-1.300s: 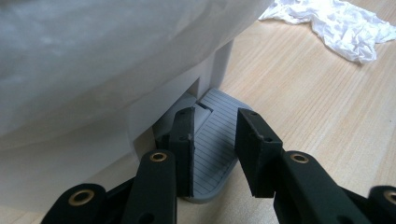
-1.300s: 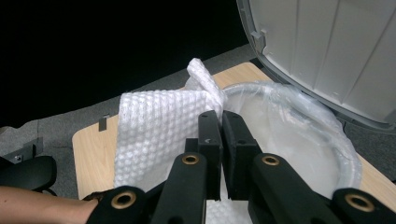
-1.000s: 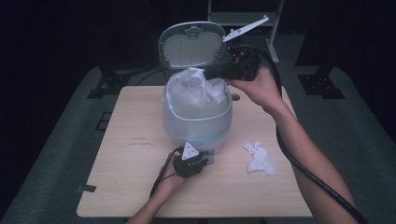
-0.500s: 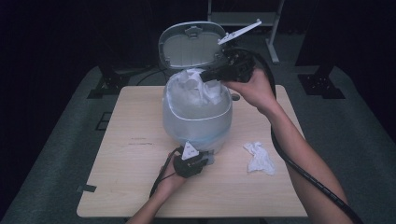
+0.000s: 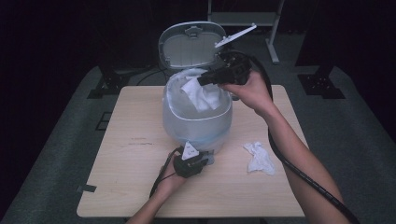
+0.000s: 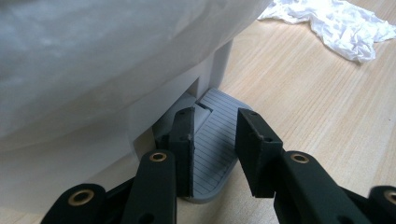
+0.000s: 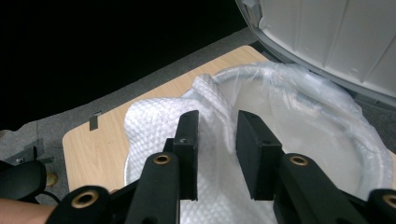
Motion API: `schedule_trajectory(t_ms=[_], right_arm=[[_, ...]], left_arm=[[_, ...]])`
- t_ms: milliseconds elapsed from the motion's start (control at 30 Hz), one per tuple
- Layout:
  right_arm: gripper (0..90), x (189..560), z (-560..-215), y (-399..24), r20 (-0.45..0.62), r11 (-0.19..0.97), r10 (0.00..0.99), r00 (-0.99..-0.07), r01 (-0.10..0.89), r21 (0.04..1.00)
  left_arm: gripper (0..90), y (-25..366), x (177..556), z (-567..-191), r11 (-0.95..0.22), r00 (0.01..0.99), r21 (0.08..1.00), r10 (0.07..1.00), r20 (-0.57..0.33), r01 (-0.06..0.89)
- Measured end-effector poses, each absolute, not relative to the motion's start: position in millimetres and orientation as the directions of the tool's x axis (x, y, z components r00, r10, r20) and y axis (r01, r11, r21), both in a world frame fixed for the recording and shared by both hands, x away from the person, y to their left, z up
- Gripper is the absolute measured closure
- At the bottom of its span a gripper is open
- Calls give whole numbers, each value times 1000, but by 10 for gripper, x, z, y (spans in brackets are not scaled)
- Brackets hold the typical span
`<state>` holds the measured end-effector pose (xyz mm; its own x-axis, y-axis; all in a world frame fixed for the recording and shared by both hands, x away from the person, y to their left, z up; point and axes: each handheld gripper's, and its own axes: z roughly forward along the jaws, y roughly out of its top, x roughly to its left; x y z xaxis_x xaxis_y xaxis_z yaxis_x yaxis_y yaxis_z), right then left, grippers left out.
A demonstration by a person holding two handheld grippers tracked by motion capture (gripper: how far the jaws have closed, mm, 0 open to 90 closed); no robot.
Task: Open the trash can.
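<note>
A white pedal bin [image 5: 196, 126] lined with a clear bag [image 7: 299, 107] stands mid-table with its lid [image 5: 191, 44] up. My left gripper [image 5: 203, 157] [image 6: 215, 121] rests tip-down on the grey ribbed pedal [image 6: 215, 158], jaws apart with nothing pinched between them. My right gripper [image 5: 201, 80] [image 7: 215, 121] hovers over the bin's mouth. Its jaws have just been opening. A white paper towel [image 5: 203, 95] [image 7: 154, 121] hangs beneath and between them into the bag, and the pads stand off it.
A crumpled white tissue [image 5: 259, 158] [image 6: 336, 21] lies on the wooden table [image 5: 130, 182] to the right of the bin. A black cable trails along the right forearm. Dark floor and stands surround the table.
The right gripper has shifted slightly over the bin's mouth. The paper towel has sunk lower into the bag. The left hand has stayed on the pedal.
</note>
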<state>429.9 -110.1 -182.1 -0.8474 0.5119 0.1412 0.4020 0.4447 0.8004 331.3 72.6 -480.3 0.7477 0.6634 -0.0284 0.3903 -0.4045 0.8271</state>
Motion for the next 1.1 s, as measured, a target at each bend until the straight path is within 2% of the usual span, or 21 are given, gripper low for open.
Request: schedule_trajectory(t_ms=[633, 1100], right_arm=[[657, 4277, -1879, -1117, 146, 444, 511, -847, 406, 799], [638, 4181, -1878, -1300, 133, 444, 516, -846, 397, 804]], left_arm=[[679, 727, 3314, -4803, -404, 748, 827, 663, -30, 391], [679, 727, 3314, -4802, -405, 748, 826, 663, -29, 391]])
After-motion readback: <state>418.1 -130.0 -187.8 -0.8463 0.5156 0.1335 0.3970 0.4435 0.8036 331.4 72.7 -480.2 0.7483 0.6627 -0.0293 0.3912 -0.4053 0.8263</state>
